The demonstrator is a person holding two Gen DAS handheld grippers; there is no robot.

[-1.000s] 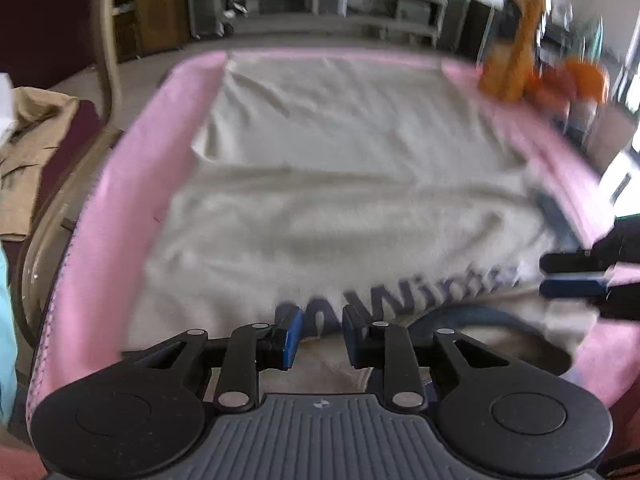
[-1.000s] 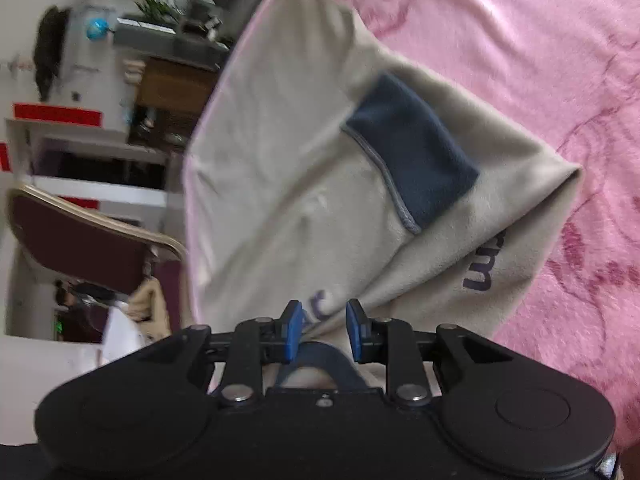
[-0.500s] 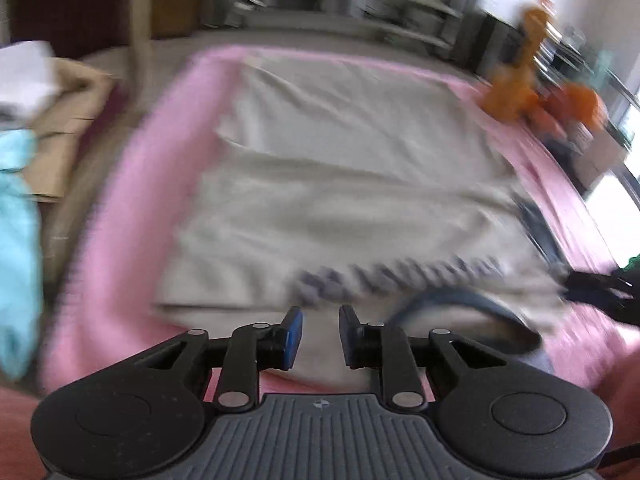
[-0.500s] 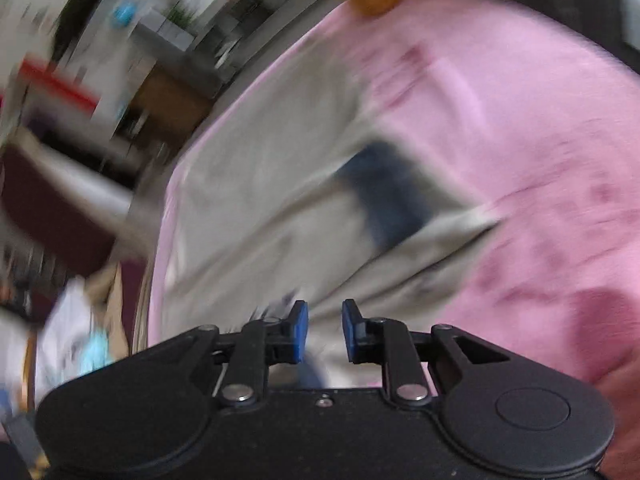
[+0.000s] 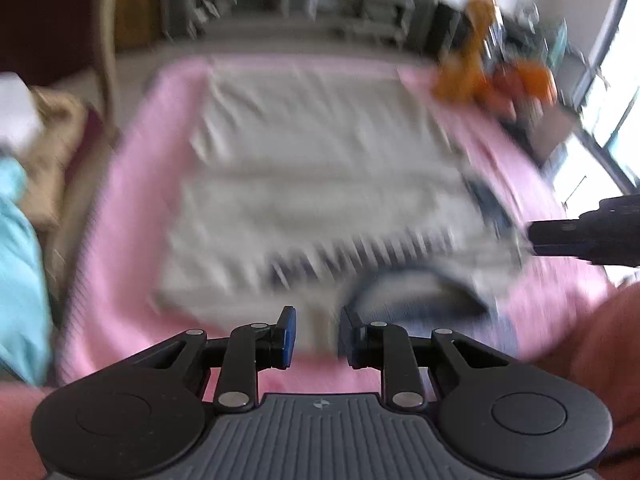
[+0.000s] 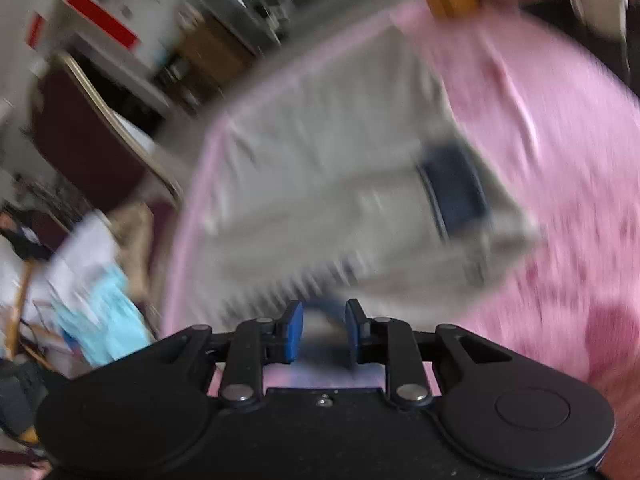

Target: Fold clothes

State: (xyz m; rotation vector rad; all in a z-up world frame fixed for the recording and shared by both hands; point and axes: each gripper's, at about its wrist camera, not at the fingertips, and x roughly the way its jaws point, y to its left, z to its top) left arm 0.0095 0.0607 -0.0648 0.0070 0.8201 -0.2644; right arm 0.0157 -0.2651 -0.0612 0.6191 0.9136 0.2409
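The beige sweatshirt (image 5: 320,184) is lying partly folded on the pink bedspread (image 5: 124,208), its navy collar (image 5: 416,292) nearest, likely for flat folding. The left gripper (image 5: 314,330) and right gripper (image 6: 323,328) are hovering over its near edge, jaws narrowly parted, gripping nothing.

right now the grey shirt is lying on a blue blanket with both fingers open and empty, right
Not quite: the blanket under the grey shirt is pink, not blue, as the left wrist view shows. Left gripper and right gripper are open and empty.
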